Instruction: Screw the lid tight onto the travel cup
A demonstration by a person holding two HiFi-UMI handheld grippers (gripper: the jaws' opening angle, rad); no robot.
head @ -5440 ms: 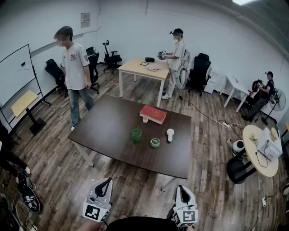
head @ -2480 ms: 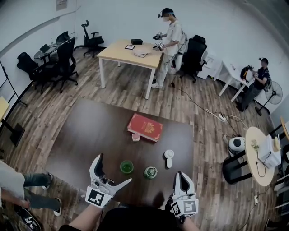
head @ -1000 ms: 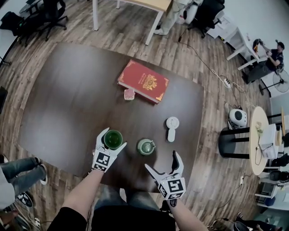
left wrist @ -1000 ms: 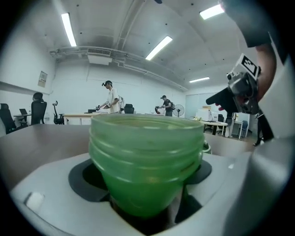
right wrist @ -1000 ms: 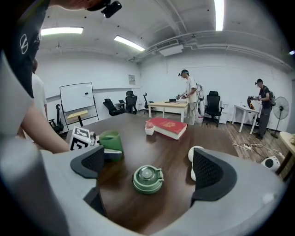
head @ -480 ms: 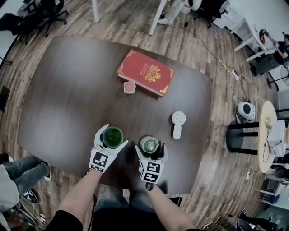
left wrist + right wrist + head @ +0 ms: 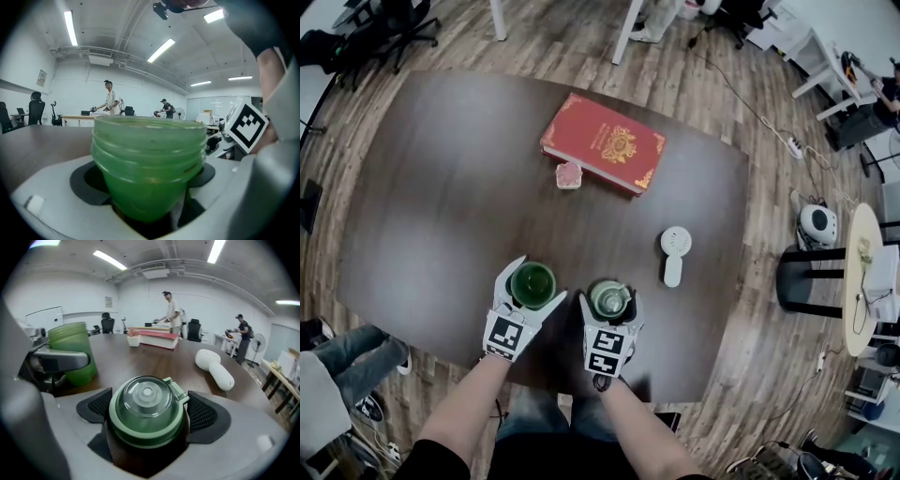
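The dark table (image 7: 441, 169) is carrying everything, and the red book (image 7: 603, 143) is lying untouched at its far side. The right gripper (image 7: 610, 302), which was hanging off the table's near edge a second ago, is now sitting low on the table with its jaws either side of the lid (image 7: 609, 298). The jaws have just been closing, and the pads (image 7: 96, 409) are standing just beside the lid's rim, not plainly pressing yet. I judge that the task is reaching the lid pick-up, with screwing not yet begun. The left gripper (image 7: 533, 285) is staying where it was, clamped on the green cup (image 7: 532, 281). The cup is standing upright and open near the table's front edge. The lid is resting on the table just right of the cup, apart from it.
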